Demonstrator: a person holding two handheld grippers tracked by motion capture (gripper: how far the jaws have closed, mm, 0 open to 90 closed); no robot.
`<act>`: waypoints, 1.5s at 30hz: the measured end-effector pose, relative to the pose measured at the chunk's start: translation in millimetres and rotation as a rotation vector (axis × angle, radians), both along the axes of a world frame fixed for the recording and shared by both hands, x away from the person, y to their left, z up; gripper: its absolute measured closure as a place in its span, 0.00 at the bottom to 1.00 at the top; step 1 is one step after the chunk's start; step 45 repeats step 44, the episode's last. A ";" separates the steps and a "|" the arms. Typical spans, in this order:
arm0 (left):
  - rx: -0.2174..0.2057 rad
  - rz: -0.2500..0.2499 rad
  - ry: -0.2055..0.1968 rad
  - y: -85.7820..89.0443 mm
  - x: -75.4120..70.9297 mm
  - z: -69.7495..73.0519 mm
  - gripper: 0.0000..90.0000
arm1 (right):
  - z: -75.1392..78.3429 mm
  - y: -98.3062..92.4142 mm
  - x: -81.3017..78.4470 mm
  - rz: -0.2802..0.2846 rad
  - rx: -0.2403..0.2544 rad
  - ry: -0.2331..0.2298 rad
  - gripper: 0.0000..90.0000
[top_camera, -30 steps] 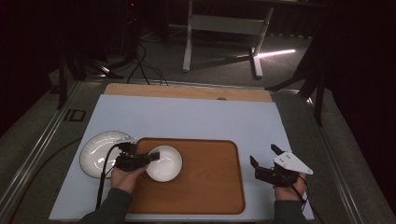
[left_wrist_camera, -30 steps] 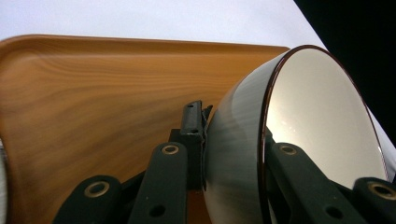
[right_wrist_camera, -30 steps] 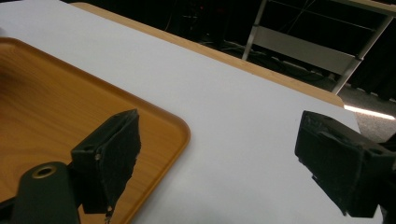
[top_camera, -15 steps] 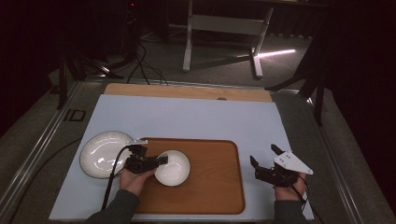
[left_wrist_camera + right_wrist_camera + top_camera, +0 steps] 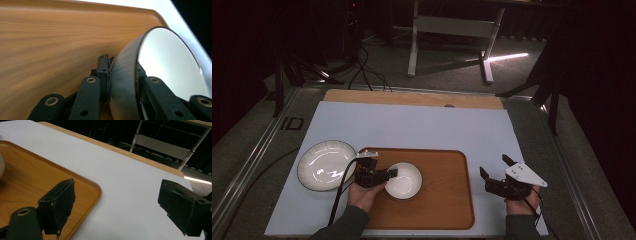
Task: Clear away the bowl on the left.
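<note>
Bowl [image 5: 404, 180] handling is the work in hand: the white bowl sits over the left part of the wooden tray [image 5: 447, 200], and the left gripper [image 5: 384, 174] has its fingers clamped on the bowl's near-left rim, one finger [image 5: 103, 72] pressed against the grey outer wall and the other inside the lip. In the left gripper view the bowl looks tipped relative to the tray, so I cannot tell whether its base rests flat. To do this step well, I judge the hand should level the bowl and set its base down fully before the fingers let go, since a thin-rim pinch can slip or twist. The right gripper [image 5: 495, 172] hovers above the pale counter [image 5: 422, 125] just right of the tray, its fingers spread wide with nothing between them. Edges to mind: the tray's raised lip just behind the left hand, and the white plate [image 5: 326, 165] lying on the counter just beside the tray's left edge. Open room lies across the tray's middle and right, and over the far counter.
</note>
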State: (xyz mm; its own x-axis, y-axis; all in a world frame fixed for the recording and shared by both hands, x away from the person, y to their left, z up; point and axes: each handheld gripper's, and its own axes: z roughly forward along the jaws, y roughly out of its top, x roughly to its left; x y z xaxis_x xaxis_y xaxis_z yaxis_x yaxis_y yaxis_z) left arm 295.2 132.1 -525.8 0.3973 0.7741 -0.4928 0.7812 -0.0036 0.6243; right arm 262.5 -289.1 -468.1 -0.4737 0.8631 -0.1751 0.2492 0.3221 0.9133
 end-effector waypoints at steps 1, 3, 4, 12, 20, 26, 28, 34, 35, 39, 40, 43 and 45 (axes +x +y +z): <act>0.010 0.006 0.000 -0.6 0.5 -0.4 0.85 | 0.0 0.0 0.0 0.000 0.000 0.000 0.15; 0.003 0.007 0.002 0.4 1.4 -0.9 0.82 | -0.1 0.3 0.0 0.002 -0.001 0.001 0.15; 0.010 0.011 -0.003 0.6 1.2 -0.1 0.80 | -0.2 0.3 0.0 0.002 -0.001 0.000 0.15; 0.076 0.044 -0.089 8.3 -3.5 18.1 0.65 | 0.1 -0.3 -0.1 -0.001 -0.002 -0.001 0.15; 0.116 0.053 -0.207 22.8 -12.0 41.7 0.57 | 0.3 -0.6 -0.1 -0.001 -0.001 -0.002 0.16; 0.215 0.070 -0.282 39.0 -16.1 56.5 0.49 | 0.1 -0.6 0.2 0.001 -0.002 -0.001 0.15; 0.245 0.078 -0.311 44.2 -17.7 60.5 0.48 | 0.1 -0.6 0.3 0.003 -0.003 -0.001 0.15; 0.330 0.125 -0.376 62.1 -22.1 68.7 0.46 | 0.0 -0.5 0.2 0.003 -0.004 0.001 0.15; 0.334 0.135 -0.384 66.0 -22.7 69.3 0.46 | 0.0 -0.6 0.2 0.003 -0.003 0.001 0.15; 0.354 0.206 -0.385 85.2 -24.8 70.3 0.45 | -0.1 -1.0 0.4 0.002 -0.001 0.005 0.15; 0.368 0.224 -0.387 89.7 -25.4 70.3 0.45 | -0.1 -1.2 0.4 0.001 0.000 0.005 0.15; 0.380 0.296 -0.383 106.9 -27.6 69.1 0.45 | -0.1 -1.9 0.8 -0.002 0.003 0.006 0.15; 0.380 0.296 -0.383 106.9 -27.6 69.1 0.45 | -0.1 -1.9 0.8 -0.002 0.003 0.006 0.15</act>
